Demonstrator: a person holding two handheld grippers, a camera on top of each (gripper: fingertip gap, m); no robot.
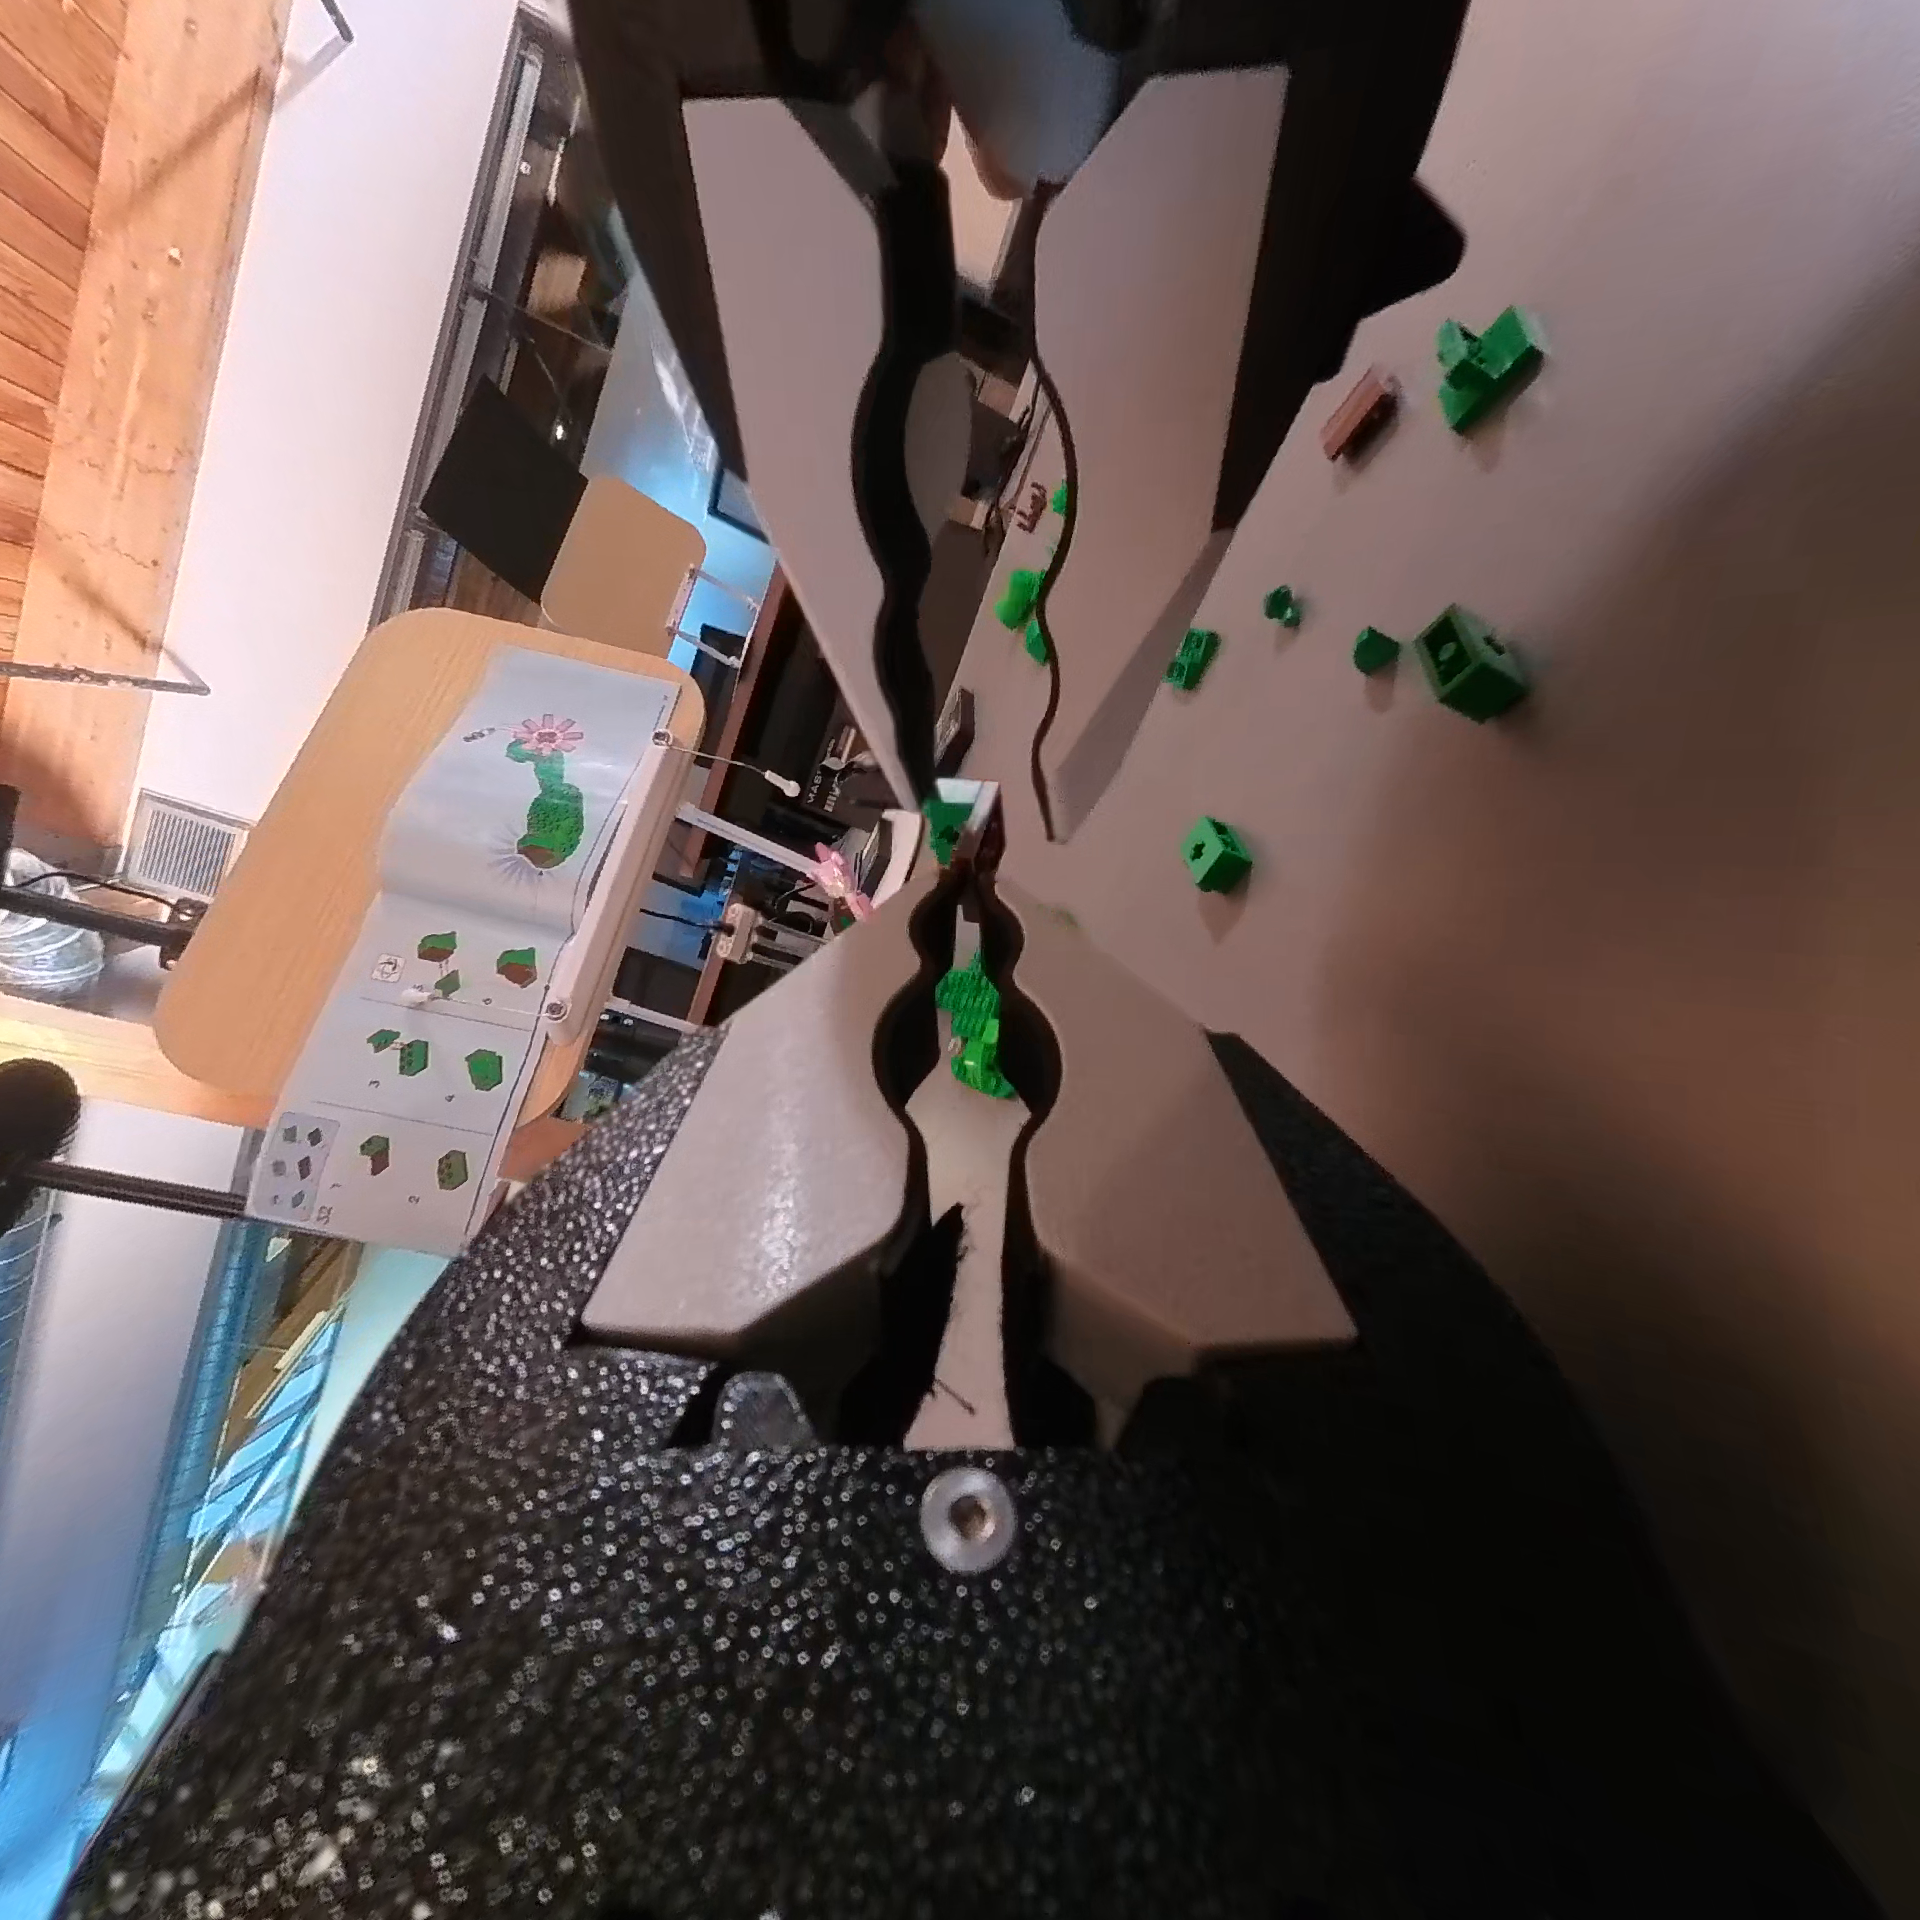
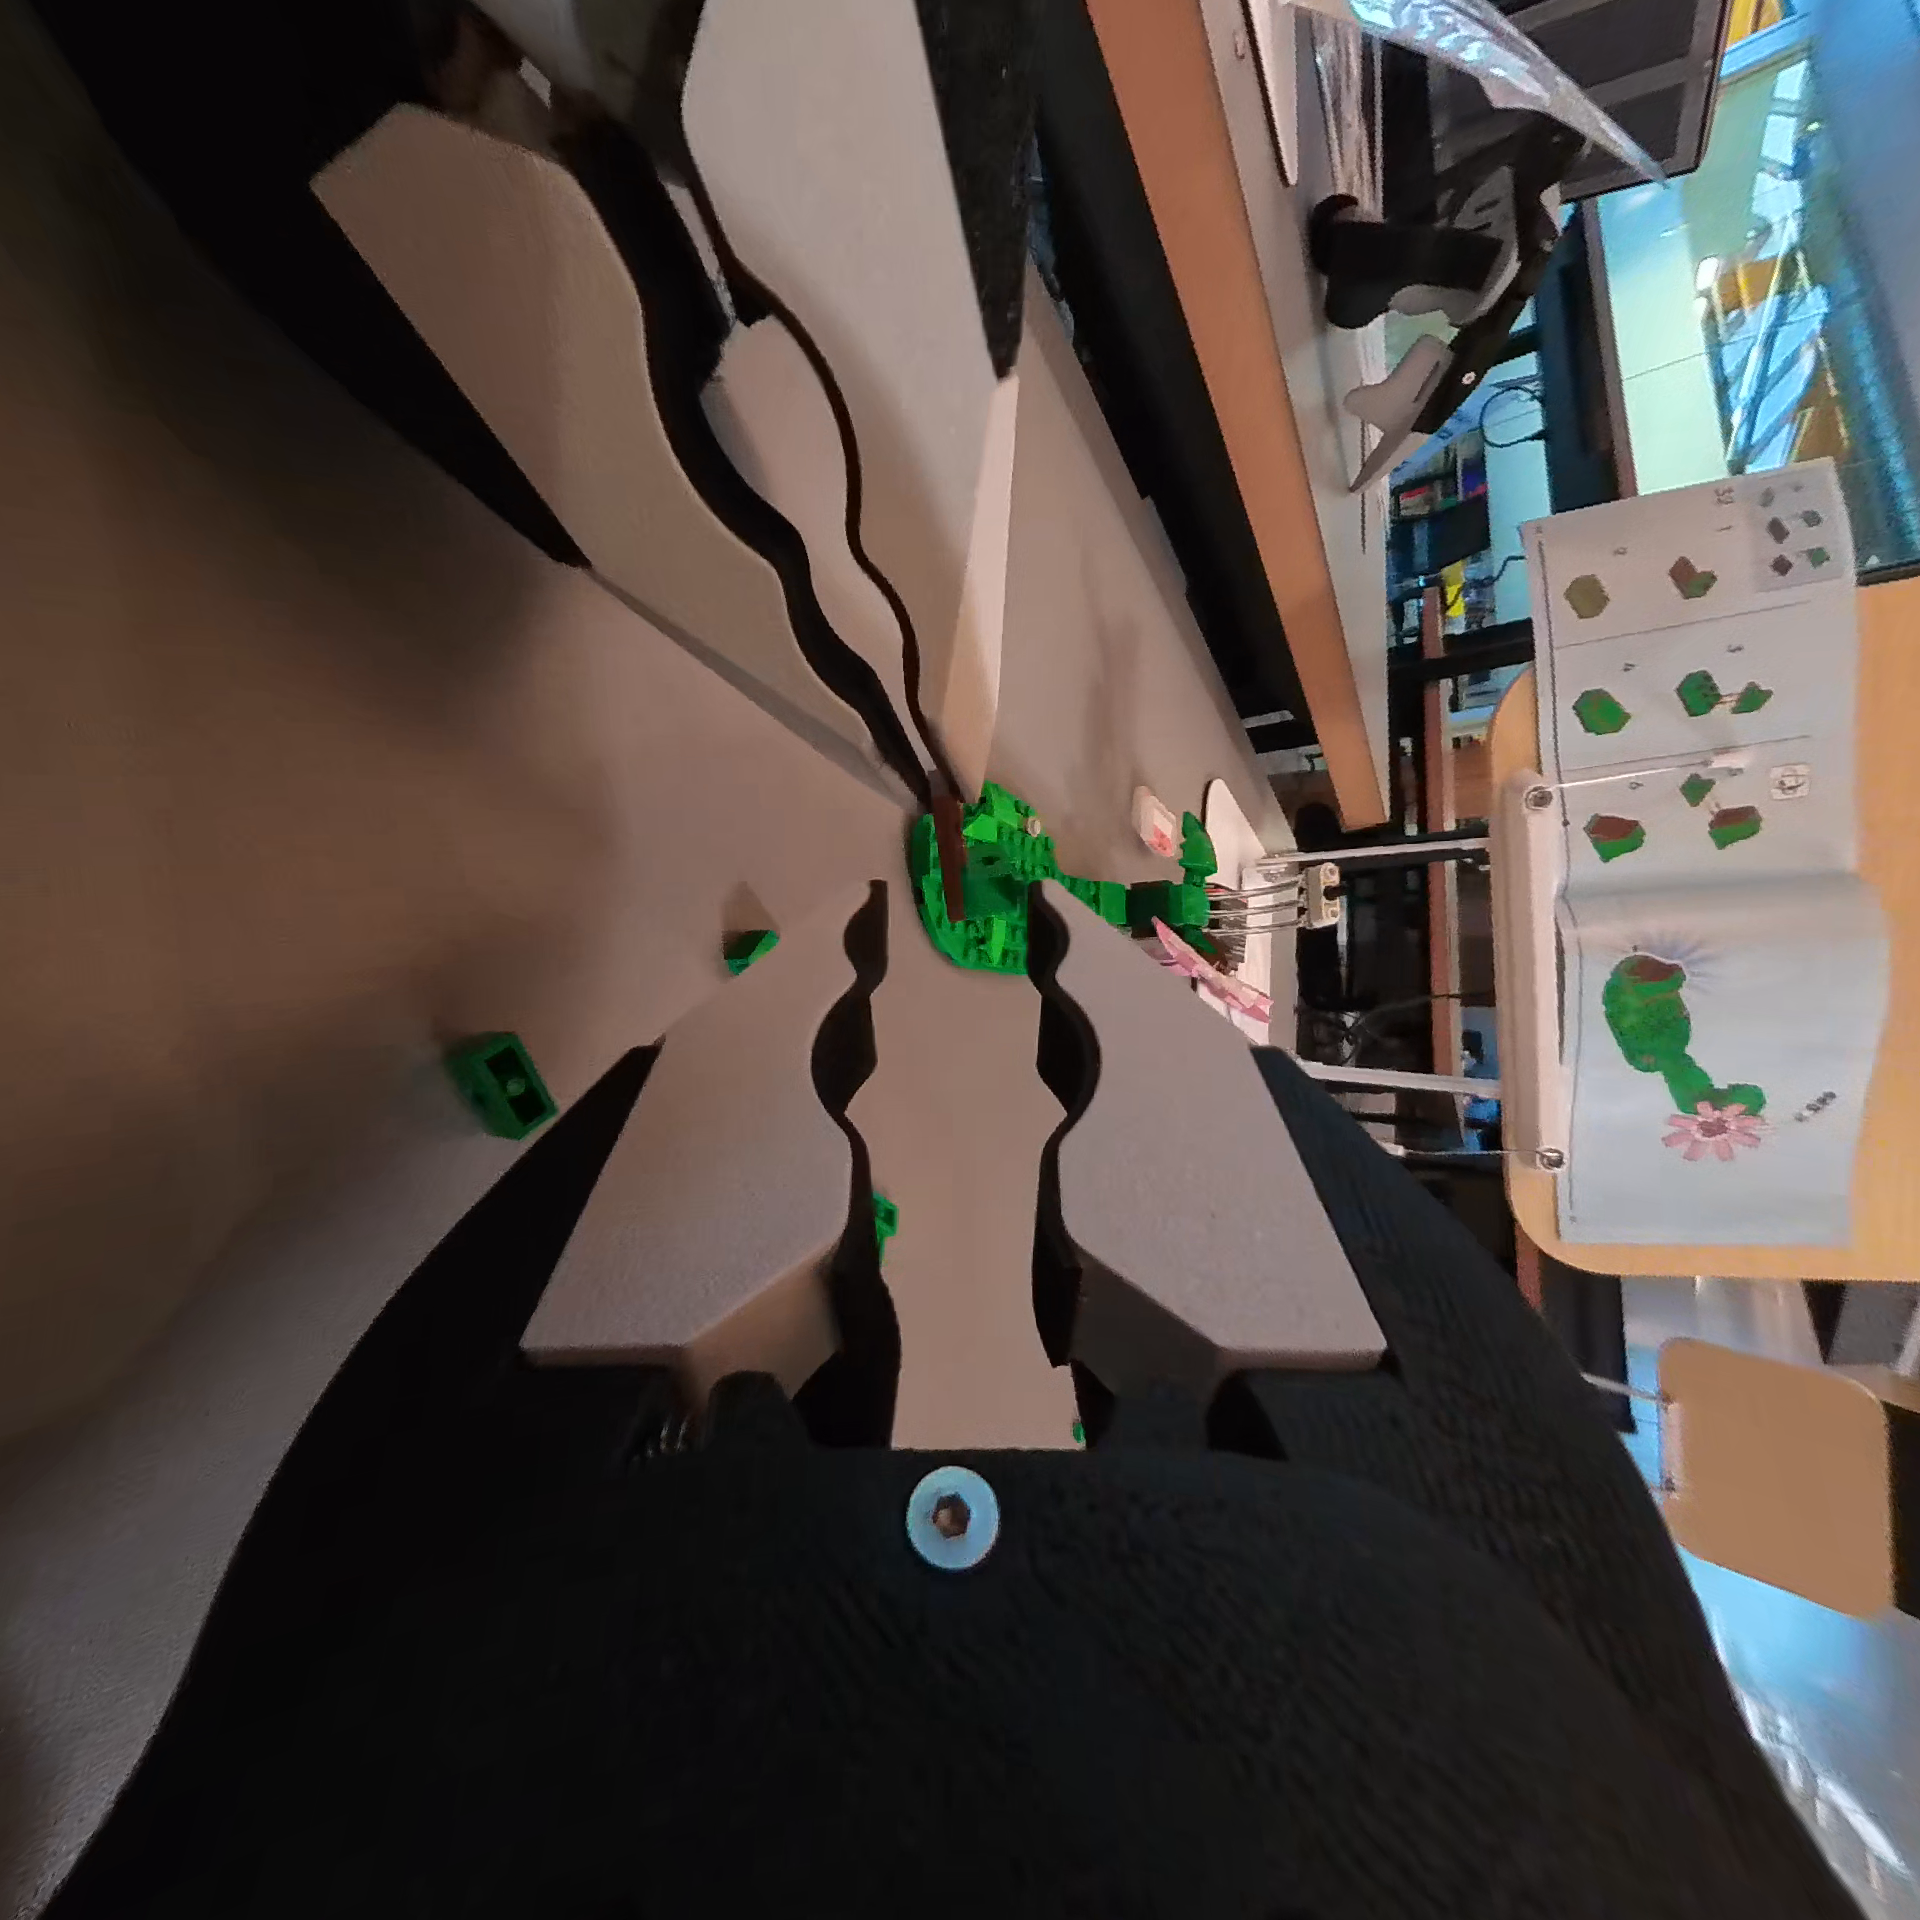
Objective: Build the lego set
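Note:
A green lego build (image 2: 987,914) with a stem and a pink flower (image 2: 1221,971) stands on the beige table (image 2: 260,727). My right gripper (image 2: 961,899) has its fingers on either side of the build's round base and seems closed on it. My left gripper (image 2: 930,805) comes in from the opposite side, shut on a thin brown piece (image 2: 951,862) held against the base. In the left wrist view my left gripper (image 1: 956,883) meets the right gripper (image 1: 987,826) tip to tip over the build (image 1: 951,826).
Loose green bricks (image 1: 1470,665) and a brown piece (image 1: 1356,416) lie scattered on the table (image 1: 1610,1039). More green bricks (image 2: 499,1081) lie beside my right gripper. The open instruction booklet (image 1: 468,935) stands on a holder past the table's far edge; it also shows in the right wrist view (image 2: 1704,883).

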